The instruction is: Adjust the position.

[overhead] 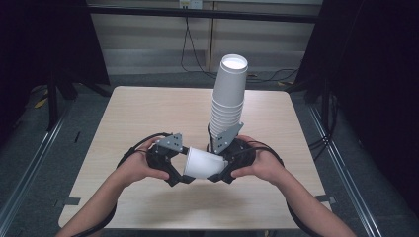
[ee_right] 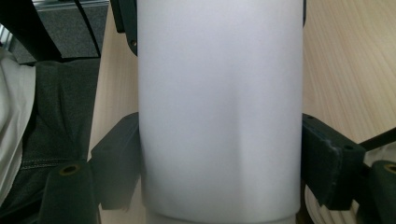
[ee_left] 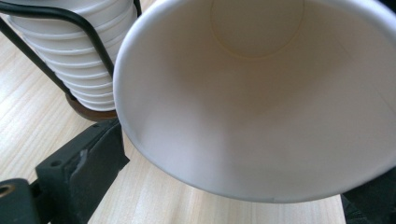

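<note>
A single white paper cup (overhead: 201, 163) is held on its side just in front of the cup stack (overhead: 228, 101), low over the table, between the two grippers. The right gripper (overhead: 221, 174) is clamped across the cup's narrow body, both black pads seen pressed against its wall in the right gripper view. The left gripper (overhead: 179, 177) is set at the cup's wide mouth; its jaws are spread about the rim, and a firm grip there cannot be confirmed. For a sound handover, it is judged that the left jaws should be closed on the rim gently, so that the thin wall is not crushed, and the right grip kept until then. The stack, inverted in a black wire holder (ee_left: 88, 35), is found leaning, and should not be knocked. The light wooden table (overhead: 138, 113) is otherwise bare. Beyond the stack, grey floor, cables (overhead: 190, 52) and pale wall panels (overhead: 148, 34) are noted.
</note>
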`<action>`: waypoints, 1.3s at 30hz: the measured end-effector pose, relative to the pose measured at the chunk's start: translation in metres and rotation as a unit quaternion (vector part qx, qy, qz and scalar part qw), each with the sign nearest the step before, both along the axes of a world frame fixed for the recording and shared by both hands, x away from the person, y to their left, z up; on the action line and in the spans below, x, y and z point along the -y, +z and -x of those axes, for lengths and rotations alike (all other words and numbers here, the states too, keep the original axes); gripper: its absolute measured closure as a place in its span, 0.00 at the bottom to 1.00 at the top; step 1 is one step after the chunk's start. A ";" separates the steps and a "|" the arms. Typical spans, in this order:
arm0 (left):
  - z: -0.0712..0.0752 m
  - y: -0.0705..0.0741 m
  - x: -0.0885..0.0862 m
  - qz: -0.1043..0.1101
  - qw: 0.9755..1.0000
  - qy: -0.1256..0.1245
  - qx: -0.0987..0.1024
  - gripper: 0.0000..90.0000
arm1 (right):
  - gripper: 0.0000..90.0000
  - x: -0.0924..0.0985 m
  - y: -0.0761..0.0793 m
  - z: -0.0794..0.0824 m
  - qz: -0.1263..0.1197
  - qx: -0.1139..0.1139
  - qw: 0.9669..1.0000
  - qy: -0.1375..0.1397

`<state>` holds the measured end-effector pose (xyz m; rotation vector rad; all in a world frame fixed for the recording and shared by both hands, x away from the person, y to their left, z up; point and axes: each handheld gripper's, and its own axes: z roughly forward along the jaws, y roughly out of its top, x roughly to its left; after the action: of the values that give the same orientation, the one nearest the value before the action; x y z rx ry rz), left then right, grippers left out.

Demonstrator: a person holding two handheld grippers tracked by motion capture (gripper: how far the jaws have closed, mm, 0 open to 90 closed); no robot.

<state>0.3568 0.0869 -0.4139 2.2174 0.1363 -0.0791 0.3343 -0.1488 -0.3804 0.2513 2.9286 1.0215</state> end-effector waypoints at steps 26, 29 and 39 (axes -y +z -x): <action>0.000 0.006 0.001 0.010 1.000 -0.009 0.006 0.09 | 0.26 -0.003 -0.002 0.000 0.016 0.003 1.000 -0.001; 0.000 0.007 0.000 0.011 1.000 -0.007 0.007 0.10 | 0.26 -0.003 -0.003 -0.001 0.014 0.006 1.000 -0.004; 0.000 0.014 0.002 0.002 1.000 0.005 0.009 0.11 | 0.25 -0.004 -0.007 -0.001 0.016 0.015 1.000 -0.013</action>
<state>0.3566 0.0851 -0.4003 2.2121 0.1368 -0.0545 0.3358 -0.1447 -0.3872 0.2709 2.9041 0.9667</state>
